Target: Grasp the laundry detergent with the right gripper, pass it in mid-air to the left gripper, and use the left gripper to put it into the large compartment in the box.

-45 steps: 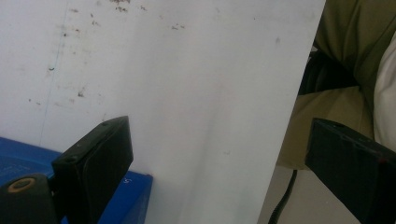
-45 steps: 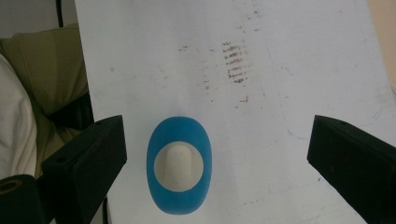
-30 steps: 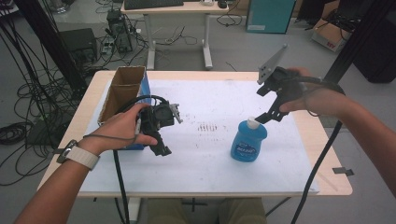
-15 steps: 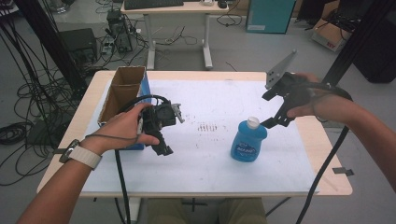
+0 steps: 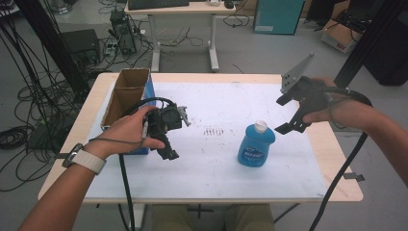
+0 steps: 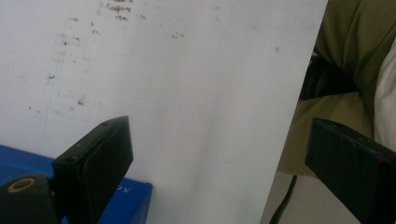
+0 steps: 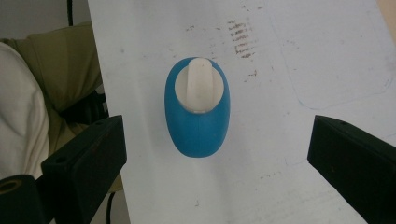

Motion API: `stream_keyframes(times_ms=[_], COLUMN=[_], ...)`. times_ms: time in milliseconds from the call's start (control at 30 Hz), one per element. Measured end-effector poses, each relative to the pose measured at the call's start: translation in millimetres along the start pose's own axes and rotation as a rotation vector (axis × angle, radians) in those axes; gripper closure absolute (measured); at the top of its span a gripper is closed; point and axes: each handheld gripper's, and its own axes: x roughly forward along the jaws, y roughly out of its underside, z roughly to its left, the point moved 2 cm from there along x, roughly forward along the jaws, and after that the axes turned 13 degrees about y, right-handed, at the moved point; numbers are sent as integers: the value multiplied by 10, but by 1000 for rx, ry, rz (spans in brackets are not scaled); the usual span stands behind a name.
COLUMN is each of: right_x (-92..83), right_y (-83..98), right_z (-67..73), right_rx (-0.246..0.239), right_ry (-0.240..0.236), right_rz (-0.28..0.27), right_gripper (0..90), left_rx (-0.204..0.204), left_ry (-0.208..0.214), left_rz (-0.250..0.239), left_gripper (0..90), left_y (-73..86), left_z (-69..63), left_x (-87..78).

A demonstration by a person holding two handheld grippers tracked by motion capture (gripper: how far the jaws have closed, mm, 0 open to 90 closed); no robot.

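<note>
I have the desk point(image 5: 207, 173) under a white sheet, and at its left edge an open cardboard box point(image 5: 126, 94) stands just behind my left hand-held gripper point(image 5: 168, 137), likely kept there as a drop-off. That left hand-held gripper rests low beside the box, jaws spread wide with nothing between them; I judge it parked out of the way while the other side works.

My right hand-held gripper point(image 5: 285, 114) hangs above and a little to the right of the blue dish-soap bottle point(image 5: 256, 144), jaws wide and empty, tilted down toward it. From its own camera the bottle point(image 7: 197, 109) sits ahead between the two jaws, slightly nearer the left one, not touched by either. I read this as a lined-up approach for a grasp from above.

The bottle stands upright on the sheet, long axis vertical, white cap point(image 7: 200, 84) pointing straight up at the right hand-held gripper. Its flattened body looks widest roughly along the line between the jaws, so they may need turning to close across the narrow faces.
</note>
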Motion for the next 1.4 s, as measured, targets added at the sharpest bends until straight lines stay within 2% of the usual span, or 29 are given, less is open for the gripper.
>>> stream_keyframes(times_ms=[100,433,600,733,767,1167,1400], right_x=[0,51,79,123,143,302,393], right_y=[33,178,242,323,342,542,662], right_z=[8,25,42,67,76,109,125], right_rx=[12,8,25,24,36,29,57], right_ry=[3,11,11,-3,1,8,7], right_rz=[-3,1,-7,-11,-12,-32,-58], right_gripper=[48,44,41,45,45,36,38], left_rx=[-3,-5,-7,-7,-6,-12,-14], left_ry=[0,3,3,7,7,7,14], left_rz=[-4,-10,-14,-25,-26,-34,-33], left_gripper=[81,81,81,81,82,82,82], left_y=[-1,3,15,22,21,24,9], left_z=[-3,-7,7,6,5,25,32], left_x=[1,18,24,39,45,76,98])
